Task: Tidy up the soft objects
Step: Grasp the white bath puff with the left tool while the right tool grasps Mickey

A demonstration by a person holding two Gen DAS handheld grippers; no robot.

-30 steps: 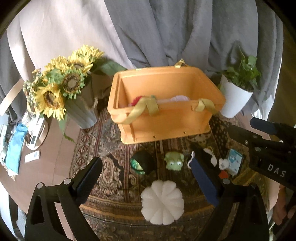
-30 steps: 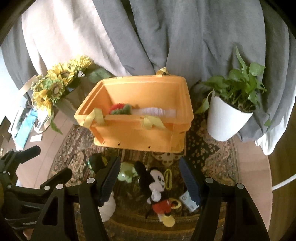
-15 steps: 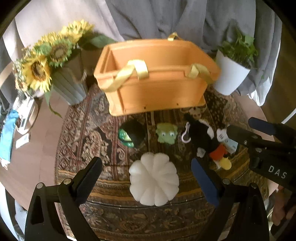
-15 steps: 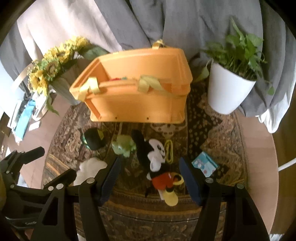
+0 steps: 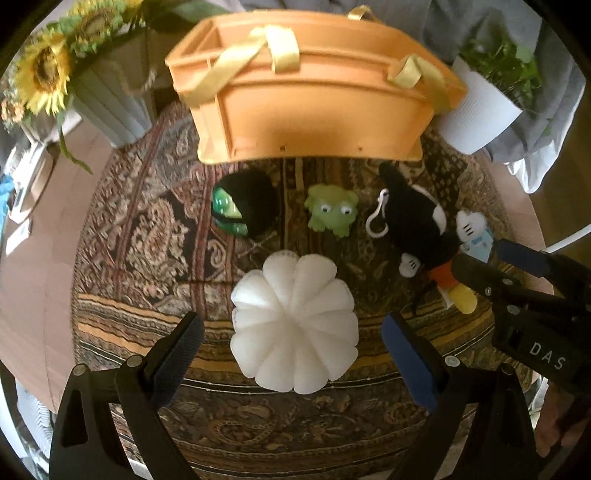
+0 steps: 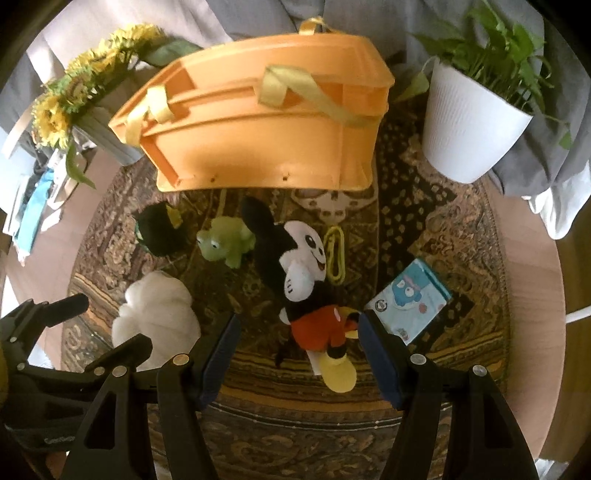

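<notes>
A white pumpkin-shaped cushion point(image 5: 293, 323) lies on the patterned rug, and my left gripper point(image 5: 291, 332) hangs open just above it, one finger on each side. A mouse plush in red shorts point(image 6: 301, 266) lies face up below my right gripper point(image 6: 297, 328), which is open with its fingers either side of the shorts. Behind them rest a green frog toy point(image 5: 331, 209) and a black plush with a green face point(image 5: 243, 208). The orange basket point(image 5: 314, 107) with yellow ribbon handles stands at the back. The right gripper point(image 5: 517, 280) also shows at the left wrist view's right edge.
A white pot with a green plant point(image 6: 471, 122) stands back right, a ribbed vase of sunflowers point(image 5: 107, 99) back left. A small blue-and-white packet point(image 6: 410, 302) lies right of the mouse plush, a yellow clip point(image 6: 334, 254) beside its head. Grey cloth point(image 6: 240, 18) hangs behind.
Both grippers have come down towards the rug and tilted further downward. The cushion and the mouse plush now sit larger and between the fingers; the basket's inside is no longer visible.
</notes>
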